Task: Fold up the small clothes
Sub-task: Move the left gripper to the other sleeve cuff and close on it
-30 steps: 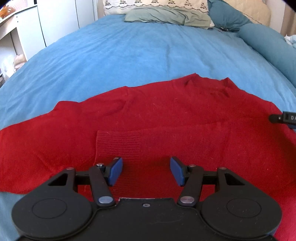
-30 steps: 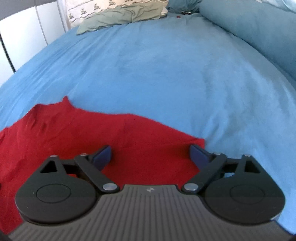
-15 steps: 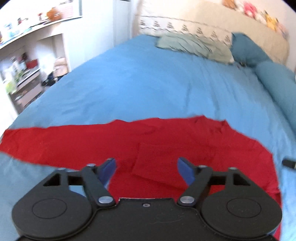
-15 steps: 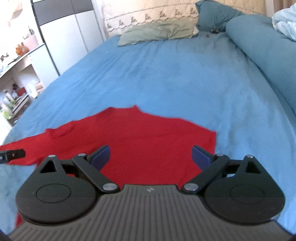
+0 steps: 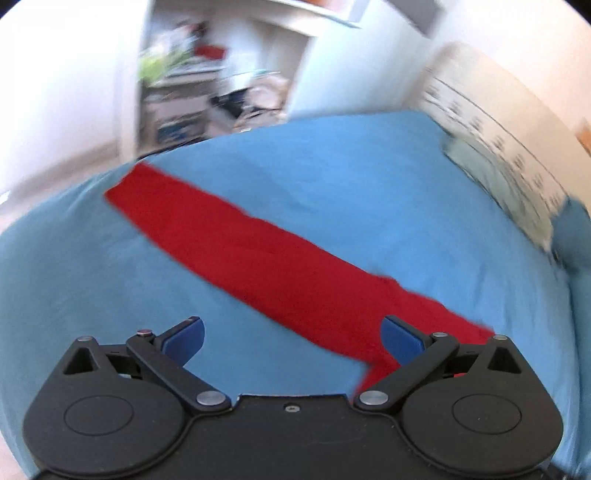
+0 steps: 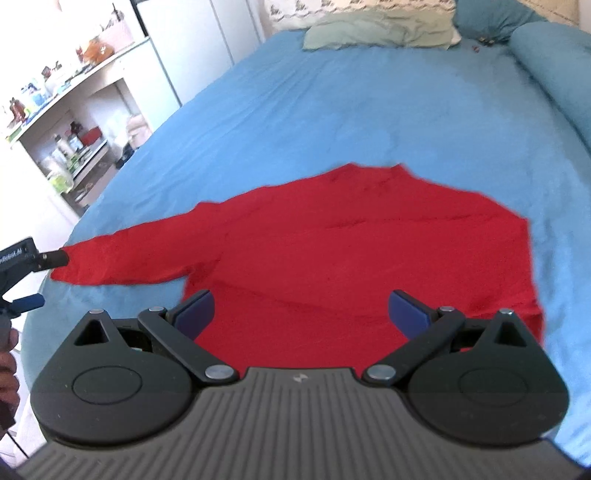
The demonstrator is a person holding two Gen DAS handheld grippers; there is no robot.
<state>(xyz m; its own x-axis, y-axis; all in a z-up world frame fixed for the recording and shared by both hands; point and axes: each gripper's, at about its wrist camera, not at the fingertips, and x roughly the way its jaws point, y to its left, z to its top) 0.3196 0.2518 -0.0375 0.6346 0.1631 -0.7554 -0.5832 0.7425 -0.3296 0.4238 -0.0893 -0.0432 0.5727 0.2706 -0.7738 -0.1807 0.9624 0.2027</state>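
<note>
Over on the far left of the right wrist view, white shelves [image 6: 70, 122] packed with bottles and small clutter stand beside the bed [image 6: 332, 103], and the left gripper [image 6: 33, 278] pokes in from the frame edge, right at the cuff of the outstretched sleeve [image 6: 125, 258]; whether it touches the cuff is hard to tell. Its 2 jaws are spread wide, as the left wrist view shows plainly, blue pads well apart with nothing between them. That view is blurred, and the sleeve runs through it as a long red band, diagonal across the blue sheet from upper left down to lower right. Moving right, the red sweater [image 6: 369, 258] lies flat on the bed, front side spread, neckline pointing toward the pillows, body broad and lightly creased. The right gripper [image 6: 303, 314] hovers above the sweater's lower hem, its 2 jaws also spread wide, holding nothing, the red knit showing between the pads. Up at the head of the bed, a grey-green pillow [image 6: 380, 31] rests on the sheet, and at the far right a teal bolster [image 6: 554, 62] runs along the bed's edge, well apart from the sweater.
</note>
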